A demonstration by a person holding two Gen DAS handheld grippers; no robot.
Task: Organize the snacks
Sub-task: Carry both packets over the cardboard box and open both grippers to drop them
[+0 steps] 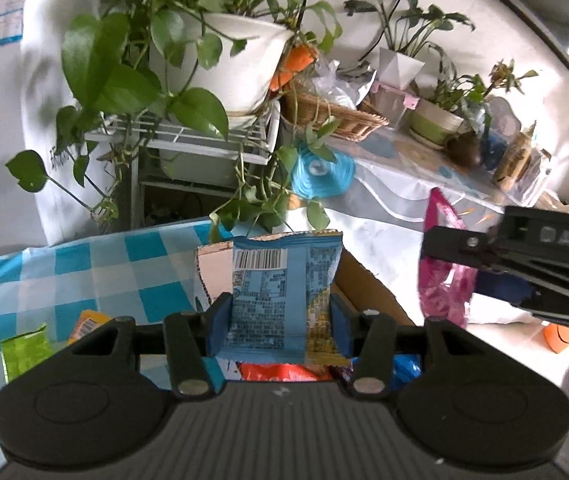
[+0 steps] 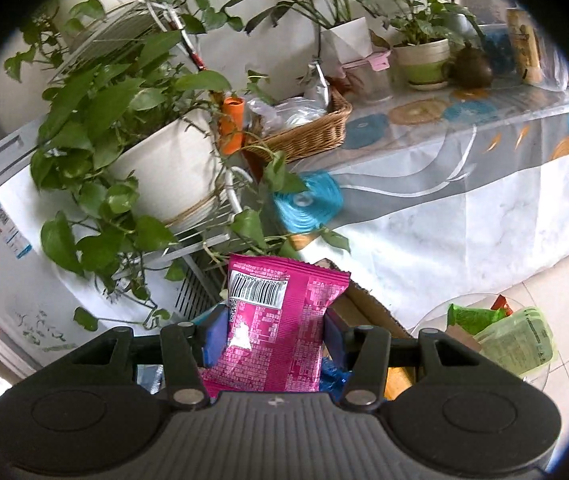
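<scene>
Left wrist: left gripper (image 1: 280, 312) is clamping the blue packet (image 1: 282, 296) over the box (image 1: 368, 288); keep it upright.
Right wrist: right gripper (image 2: 270, 334) is clamping the pink packet (image 2: 276, 328) above the box (image 2: 372, 308); lower before releasing.

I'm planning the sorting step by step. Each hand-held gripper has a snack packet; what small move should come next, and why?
Probably lower the blue packet, clamped upright in the left hand-held gripper, toward the open cardboard box just behind and below it, where other wrappers already lie. The right hand-held gripper holds the pink packet near the same box, so go one at a time.
</scene>
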